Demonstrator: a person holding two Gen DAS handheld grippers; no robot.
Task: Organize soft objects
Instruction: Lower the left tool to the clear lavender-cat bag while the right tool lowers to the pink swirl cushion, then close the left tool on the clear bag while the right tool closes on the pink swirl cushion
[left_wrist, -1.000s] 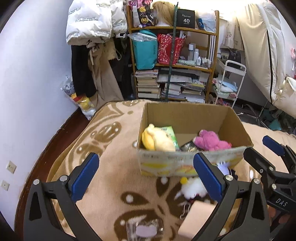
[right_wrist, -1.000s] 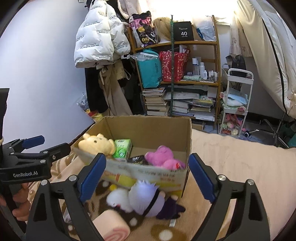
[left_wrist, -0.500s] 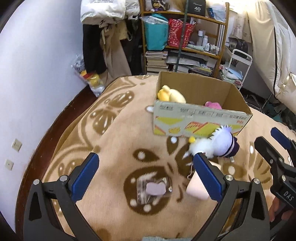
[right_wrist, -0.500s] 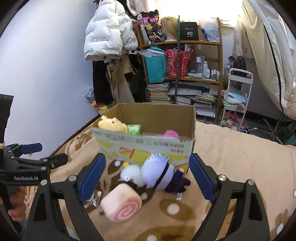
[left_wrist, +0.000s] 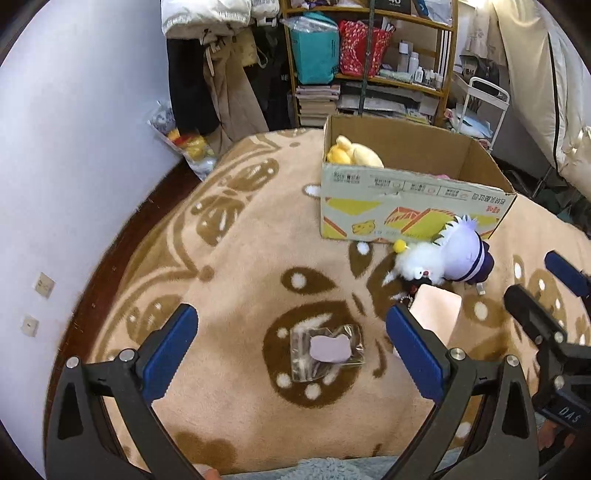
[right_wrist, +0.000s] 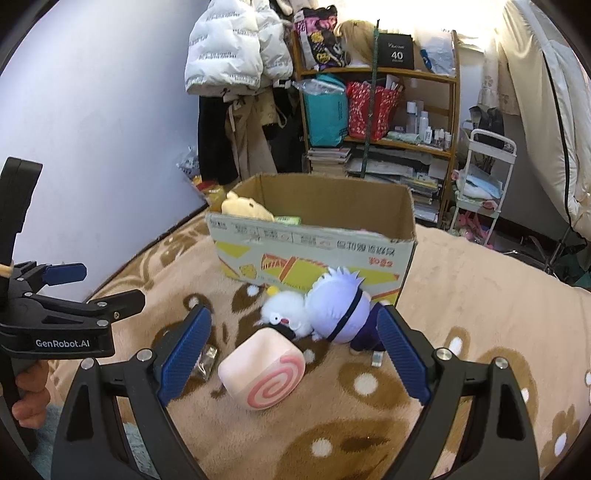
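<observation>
Seemingly the work stands between picks: some soft things already lie in the cardboard box (right_wrist: 314, 247), and more wait on the patterned blanket (left_wrist: 236, 280) in front of it. The left gripper (left_wrist: 291, 350) hangs with its jaws spread wide, empty, above a small clear packet with a pale purple shape (left_wrist: 327, 350) inside. The right gripper (right_wrist: 293, 354) is likewise released and empty, framing a pink swirl-roll cushion (right_wrist: 264, 373) that lies just beside the packet.

Behind the roll, a white fluffy plush (right_wrist: 286, 314) and a lilac-haired doll (right_wrist: 338, 312) lie touching each other, against the box's front wall. Inside the box, a yellow plush (left_wrist: 354, 155) sits in the near left corner, with a green pack (right_wrist: 288, 220) beside it.

My guess is that the next move is to lower one gripper over the roll or the packet and close on it. The roll looks squashy and wide, so the jaws should take it across its sides; the packet lies flat and may be slippery.

The two grippers sit near each other, so they could clash. The doll and plush block the box's front, which calls for a lift over the wall.
</observation>
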